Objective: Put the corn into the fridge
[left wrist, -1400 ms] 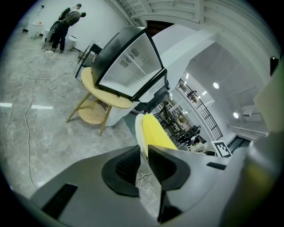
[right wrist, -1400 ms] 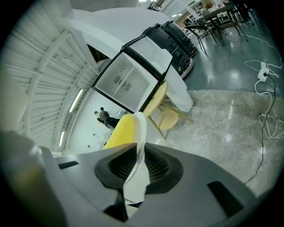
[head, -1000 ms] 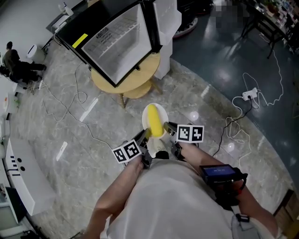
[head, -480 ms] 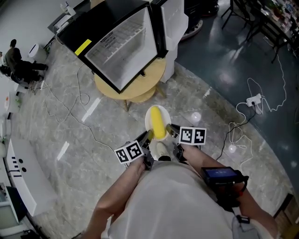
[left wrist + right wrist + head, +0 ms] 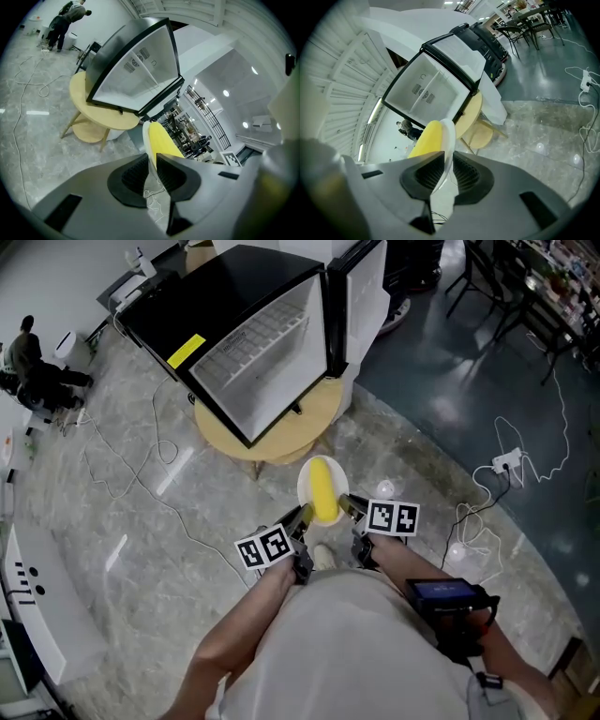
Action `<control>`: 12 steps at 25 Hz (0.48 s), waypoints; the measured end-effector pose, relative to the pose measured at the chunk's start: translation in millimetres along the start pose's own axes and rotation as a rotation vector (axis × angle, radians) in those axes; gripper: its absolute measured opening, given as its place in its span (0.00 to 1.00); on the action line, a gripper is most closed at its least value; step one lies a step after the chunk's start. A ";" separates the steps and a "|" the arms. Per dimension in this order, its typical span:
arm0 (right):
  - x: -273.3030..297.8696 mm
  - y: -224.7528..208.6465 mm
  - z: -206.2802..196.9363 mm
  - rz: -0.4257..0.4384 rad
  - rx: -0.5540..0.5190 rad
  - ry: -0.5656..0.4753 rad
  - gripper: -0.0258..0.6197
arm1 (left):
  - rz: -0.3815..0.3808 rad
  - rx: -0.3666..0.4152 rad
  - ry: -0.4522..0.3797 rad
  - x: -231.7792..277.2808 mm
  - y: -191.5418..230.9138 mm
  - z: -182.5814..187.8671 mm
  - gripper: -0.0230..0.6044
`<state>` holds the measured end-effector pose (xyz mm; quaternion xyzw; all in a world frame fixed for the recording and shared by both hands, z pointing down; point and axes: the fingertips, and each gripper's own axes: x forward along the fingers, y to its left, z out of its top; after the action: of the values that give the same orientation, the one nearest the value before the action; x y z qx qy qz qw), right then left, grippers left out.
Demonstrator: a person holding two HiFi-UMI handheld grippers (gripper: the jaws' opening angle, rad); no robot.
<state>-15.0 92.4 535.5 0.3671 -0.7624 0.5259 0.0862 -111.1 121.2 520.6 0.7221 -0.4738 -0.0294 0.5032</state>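
A yellow corn cob (image 5: 323,489) lies on a small white plate (image 5: 305,486), held in the air over the marble floor. My left gripper (image 5: 302,515) is shut on the plate's left rim and my right gripper (image 5: 349,507) on its right rim. The left gripper view shows the plate (image 5: 146,140) edge-on between the jaws with the corn (image 5: 161,140) on it. In the right gripper view the corn (image 5: 425,138) and the plate (image 5: 449,136) look the same. The black fridge (image 5: 262,343) stands ahead with its door open and its white inside showing.
The fridge rests on a round yellow table (image 5: 319,413). Cables trail over the floor, with a power strip (image 5: 506,460) at the right. A person (image 5: 28,367) crouches at the far left. A white counter (image 5: 37,587) runs along the left edge. Dark chairs stand at the top right.
The fridge and its table have come closer and lower in the head view. The plate with the corn stays between both grippers and has moved forward toward the fridge.
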 end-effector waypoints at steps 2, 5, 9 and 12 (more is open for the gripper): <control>5.4 2.6 4.0 -0.004 0.005 0.002 0.12 | -0.003 -0.007 0.003 1.8 3.1 7.0 0.13; 12.2 6.5 12.0 -0.008 0.005 -0.001 0.12 | -0.015 -0.013 0.003 3.8 4.9 16.8 0.13; 26.1 14.4 24.2 0.002 0.002 -0.012 0.12 | -0.018 -0.003 -0.013 6.3 11.5 35.7 0.13; 35.3 18.8 31.5 0.011 -0.003 -0.006 0.12 | -0.012 -0.006 -0.023 8.1 15.7 45.9 0.13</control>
<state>-44.4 51.9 526.3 0.3646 -0.7653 0.5242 0.0814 -140.7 82.6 513.4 0.7230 -0.4752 -0.0420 0.4997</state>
